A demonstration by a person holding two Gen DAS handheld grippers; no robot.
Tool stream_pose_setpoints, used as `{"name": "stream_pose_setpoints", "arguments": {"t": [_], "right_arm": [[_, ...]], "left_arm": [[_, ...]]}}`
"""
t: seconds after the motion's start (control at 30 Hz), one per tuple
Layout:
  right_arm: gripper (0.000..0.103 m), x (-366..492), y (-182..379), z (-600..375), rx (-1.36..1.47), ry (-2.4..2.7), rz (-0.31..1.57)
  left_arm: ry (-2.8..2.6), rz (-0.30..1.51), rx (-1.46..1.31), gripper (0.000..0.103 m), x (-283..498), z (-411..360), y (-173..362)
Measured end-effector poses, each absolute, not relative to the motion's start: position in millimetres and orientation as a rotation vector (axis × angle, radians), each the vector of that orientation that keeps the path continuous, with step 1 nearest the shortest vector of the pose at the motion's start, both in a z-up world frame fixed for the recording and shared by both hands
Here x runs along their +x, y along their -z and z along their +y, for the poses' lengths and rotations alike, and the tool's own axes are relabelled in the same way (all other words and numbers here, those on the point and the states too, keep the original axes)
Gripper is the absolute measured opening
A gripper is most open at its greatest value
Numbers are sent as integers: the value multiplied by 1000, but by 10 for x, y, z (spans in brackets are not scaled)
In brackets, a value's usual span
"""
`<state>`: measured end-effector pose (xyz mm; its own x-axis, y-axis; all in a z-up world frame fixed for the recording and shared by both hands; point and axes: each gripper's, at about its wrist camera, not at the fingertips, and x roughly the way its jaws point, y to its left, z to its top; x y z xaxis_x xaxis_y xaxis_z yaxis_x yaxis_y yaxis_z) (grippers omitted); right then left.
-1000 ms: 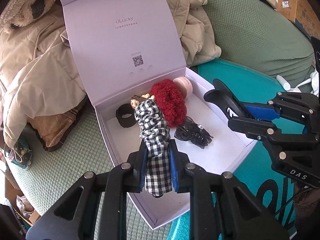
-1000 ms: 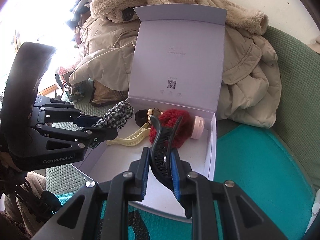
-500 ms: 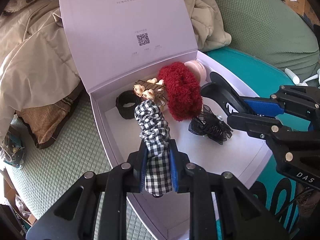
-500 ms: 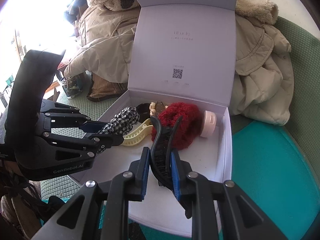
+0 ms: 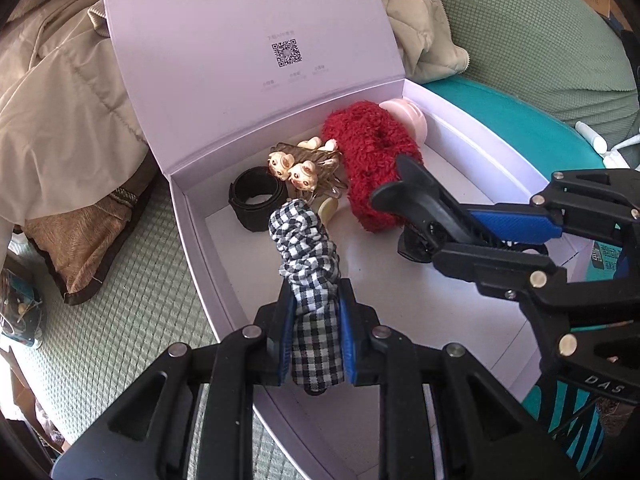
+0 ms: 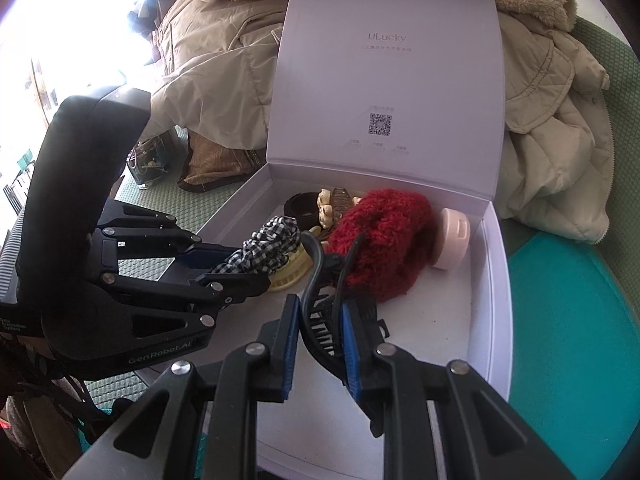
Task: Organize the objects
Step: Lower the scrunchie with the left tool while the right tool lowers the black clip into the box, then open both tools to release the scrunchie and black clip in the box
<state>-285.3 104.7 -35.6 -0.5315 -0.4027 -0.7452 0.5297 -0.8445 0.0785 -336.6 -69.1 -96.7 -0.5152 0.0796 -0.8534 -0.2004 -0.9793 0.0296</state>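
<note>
Left hand-held gripper (image 5: 313, 328), seen from its own wrist camera, is clamped tight on a black-and-white checked scrunchie (image 5: 310, 264), whose free end stands up past the pads, above the floor of the open white box (image 5: 400, 300). Deeper in the box lie a black band (image 5: 256, 204), a clip with small animal figures (image 5: 298, 168), a fluffy red scrunchie (image 5: 370, 168) and a pink round case (image 5: 408, 114) at the back wall. To set the checked one down well, I would lower it onto the bare floor in front of the black band and loosen the grip only once the fabric rests there, since soft cloth can cling to the pads. Its gathered cotton looks light and floppy.

From the right wrist camera, the right hand-held gripper (image 6: 320, 328) is nearly closed on a black claw clip (image 6: 326, 292), pinched across its curved body with one end rising toward the red scrunchie. It hangs over the box's near half, just beside a cream claw clip (image 6: 290, 270) and the left tool. The bare patch to the right, in front of the pink case, seems the safest spot; keeping the two tools apart while releasing should prevent a knock. The clip is glossy, hard plastic with visible teeth.
</note>
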Motion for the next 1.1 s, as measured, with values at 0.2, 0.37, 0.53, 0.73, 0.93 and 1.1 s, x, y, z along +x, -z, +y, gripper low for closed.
{"name": "stream_pose_setpoints", "arguments": {"t": [0.2, 0.37, 0.53, 0.73, 0.93, 1.1], "right_arm": [[20, -2905, 392, 1015, 1100, 2355, 218], [20, -2955, 435, 991, 1120, 2348, 224], [20, -2982, 463, 974, 1130, 2344, 226], [20, -3006, 479, 966, 1136, 2343, 222], [20, -3022, 483, 959, 1144, 2344, 227], [20, -3000, 480, 960, 1154, 2343, 243]], "left_arm": [[-2586, 185, -1456, 19, -3437, -685, 993], [-2577, 206, -1455, 19, -3474, -672, 1020], [-2567, 210, -1461, 19, -3501, -677, 1023], [-2563, 212, -1456, 19, -3513, -661, 1021], [-2555, 235, -1453, 23, -3508, -625, 1013], [-2552, 209, -1456, 26, -3458, -661, 987]]}}
